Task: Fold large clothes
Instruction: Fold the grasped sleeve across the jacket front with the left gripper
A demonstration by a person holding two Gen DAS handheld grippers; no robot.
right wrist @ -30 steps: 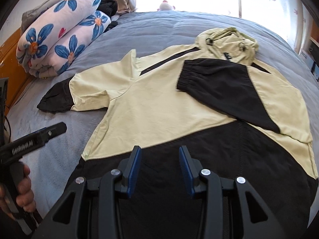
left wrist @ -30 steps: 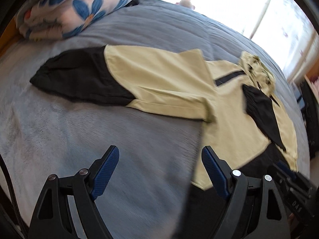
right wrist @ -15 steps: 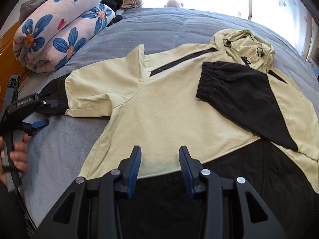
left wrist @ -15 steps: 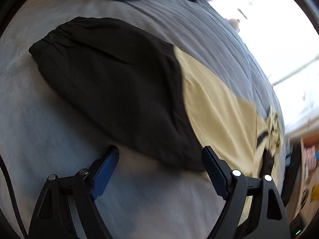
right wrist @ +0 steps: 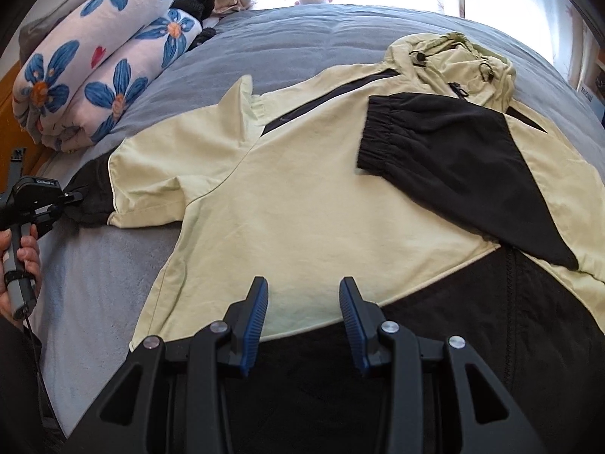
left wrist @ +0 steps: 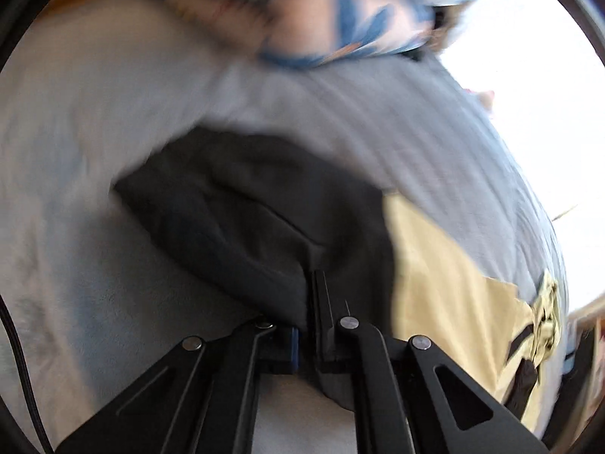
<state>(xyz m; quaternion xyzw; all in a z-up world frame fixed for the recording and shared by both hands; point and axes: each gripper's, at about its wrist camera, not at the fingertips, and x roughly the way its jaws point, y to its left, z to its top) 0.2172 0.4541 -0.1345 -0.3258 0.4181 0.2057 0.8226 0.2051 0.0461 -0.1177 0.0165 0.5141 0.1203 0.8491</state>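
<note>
Grey bed [right wrist: 302, 38] carries the hooded jacket [right wrist: 310, 196] spread flat, its right sleeve [right wrist: 453, 159] already folded across, while the left gripper [left wrist: 308, 302] pinches the outstretched black cuff [left wrist: 245, 219], likely to fold it inward, and the right gripper [right wrist: 302, 310] hovers, jaws spread, above the hem.

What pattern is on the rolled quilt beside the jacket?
Blue flowers on white quilt; clearest in the right wrist view.

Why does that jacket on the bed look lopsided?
One black-cuffed sleeve is folded across the jacket; the other sleeve sticks out sideways, pinched by the left gripper. Right gripper hovers open.
</note>
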